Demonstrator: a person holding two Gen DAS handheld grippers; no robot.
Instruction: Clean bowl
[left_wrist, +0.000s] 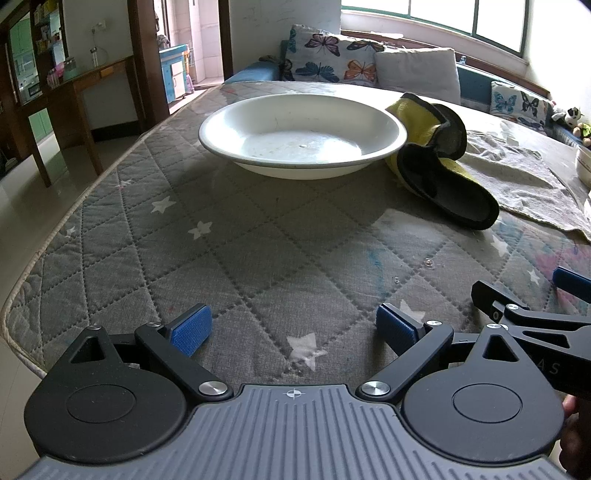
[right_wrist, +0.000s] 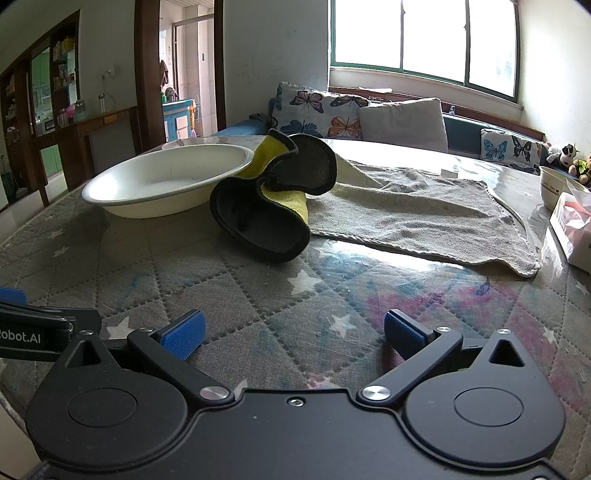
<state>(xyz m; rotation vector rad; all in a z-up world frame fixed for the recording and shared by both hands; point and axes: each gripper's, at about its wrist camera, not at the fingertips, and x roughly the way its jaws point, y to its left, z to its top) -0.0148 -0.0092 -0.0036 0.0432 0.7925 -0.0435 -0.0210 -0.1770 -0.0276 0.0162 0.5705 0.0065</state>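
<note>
Left wrist view. Left gripper (left_wrist: 293, 328) low over the quilted table (left_wrist: 110, 229), jaws spread wide, nothing between the blue pads. Bowl (left_wrist: 303, 134) sits upright straight ahead, well apart from the gripper. Inside looks pale, with faint marks near the centre; too small to tell dirt from glare. Cloth (left_wrist: 439, 155), yellow and black, crumpled, leans on the bowl's right rim. Grey towel (left_wrist: 517, 173) lies flat beyond it. Part of the right gripper shows at the right edge.

Right wrist view. Right gripper (right_wrist: 293, 332) also released, pads far apart, empty, hovering near the table's front. Cloth (right_wrist: 269, 199) stands ahead and slightly left, folded in loose upright waves, touching the bowl (right_wrist: 166, 177) on its right side. Towel (right_wrist: 424, 218) spreads out to the right; a cup (right_wrist: 554, 184) and a box (right_wrist: 572, 229) sit at the far right edge.

Judgement. Both claws idle, cloth free beside the bowl: fits either before wiping or after the cloth was set down. Cannot settle which. If wiping is due: right gripper is best lined up for the cloth; pinch a thick fold, not a thin edge, since it is floppy. Left should steady the near rim, as a shallow bowl may slide or tip under sideways pressure.
</note>
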